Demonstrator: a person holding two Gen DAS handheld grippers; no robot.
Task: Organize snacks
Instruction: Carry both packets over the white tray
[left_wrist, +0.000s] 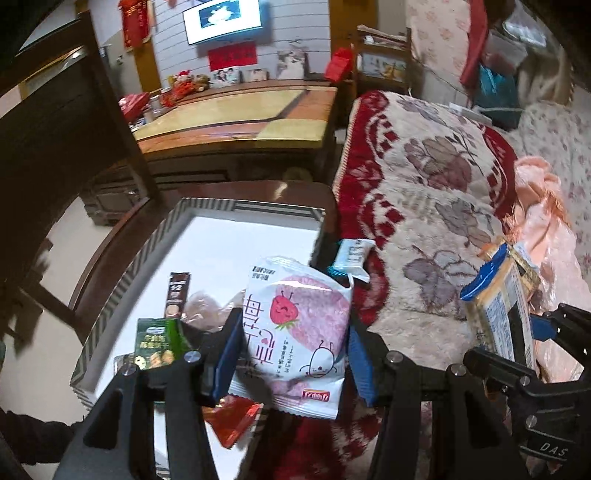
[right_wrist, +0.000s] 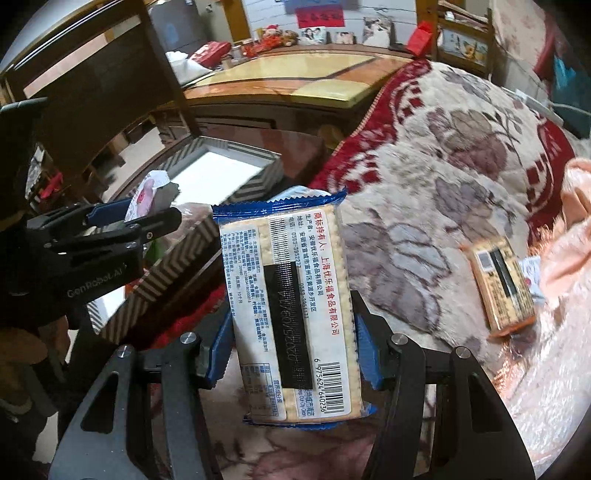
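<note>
Largest in your view is the bed blanket, cream plush with red borders and grey-mauve leaf motifs, filling the right side of both wrist views, with a peach satin cover bunched along its far right edge. Next, the striped box, white inside with a grey-and-white chevron rim, sits against the blanket's left edge. Inside it, near its front-left corner, you have a green snack pouch, a brown sachet marked 12 behind that, a translucent pinkish bag toward the middle, and a red wrapper at the front edge. A small white-and-teal packet rests on the box's right rim, leaning toward the blanket. Your left gripper pinches the strawberry snack bag by its two side edges, blue pads pressed against it, holding it over the box's front-right part where box meets blanket. Your right gripper clamps the blue-edged cracker pack across its width, label side and barcode facing the camera, raised over the blanket just beside the box's right wall. Farther right on the blanket, near the satin cover, lies an orange-edged cracker pack, label up, with a small white packet just beyond it, too blurred to read.
</note>
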